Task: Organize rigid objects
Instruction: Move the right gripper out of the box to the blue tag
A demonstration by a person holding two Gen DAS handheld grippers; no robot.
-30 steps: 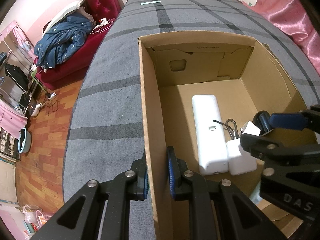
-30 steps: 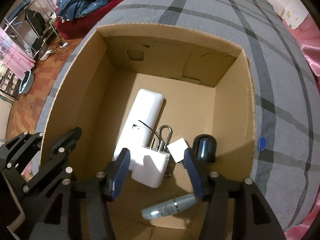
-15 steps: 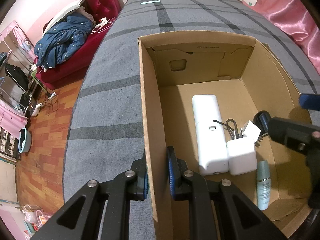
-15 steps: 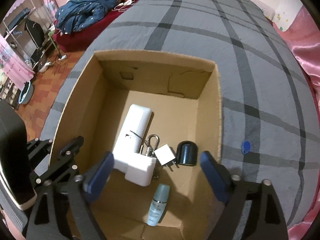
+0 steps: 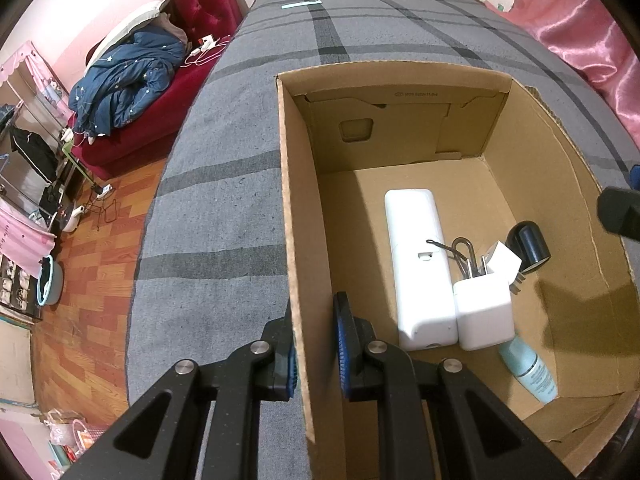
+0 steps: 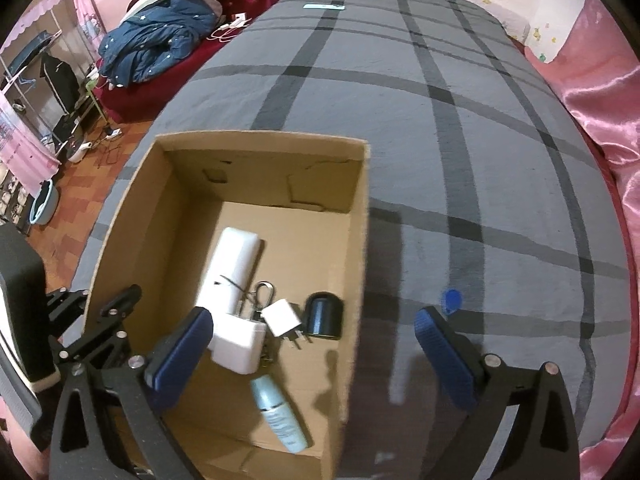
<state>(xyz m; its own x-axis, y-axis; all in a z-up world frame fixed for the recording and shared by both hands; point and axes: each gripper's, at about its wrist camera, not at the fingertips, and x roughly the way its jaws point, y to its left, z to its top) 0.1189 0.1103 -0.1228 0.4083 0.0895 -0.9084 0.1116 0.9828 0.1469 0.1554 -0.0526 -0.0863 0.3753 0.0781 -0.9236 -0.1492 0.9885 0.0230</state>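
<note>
The pale blue bottle (image 6: 279,416), a smooth cylinder, lay flat on the corrugated cardboard box's (image 6: 360,264) floor by the near wall, its long axis angled toward the blocky white charger (image 6: 240,340). The left tongs (image 5: 314,354) were clamped on the box's left wall. The right tongs (image 6: 312,354) had just been opening and stood wide, empty.

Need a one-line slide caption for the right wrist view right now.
Right tool, jaws just opened and empty, above the cardboard box holding the pale blue bottle; blue tag waits on the blanket.

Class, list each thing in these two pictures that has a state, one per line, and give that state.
Cardboard box: open on top, wall pinched by left tongs.
Left tongs: shut on the box wall.
Right tongs: wide open, empty, jaws just opened.
Pale blue bottle: lying on the box floor, capped.
Blue tag: on the blanket, outside the box.
</note>
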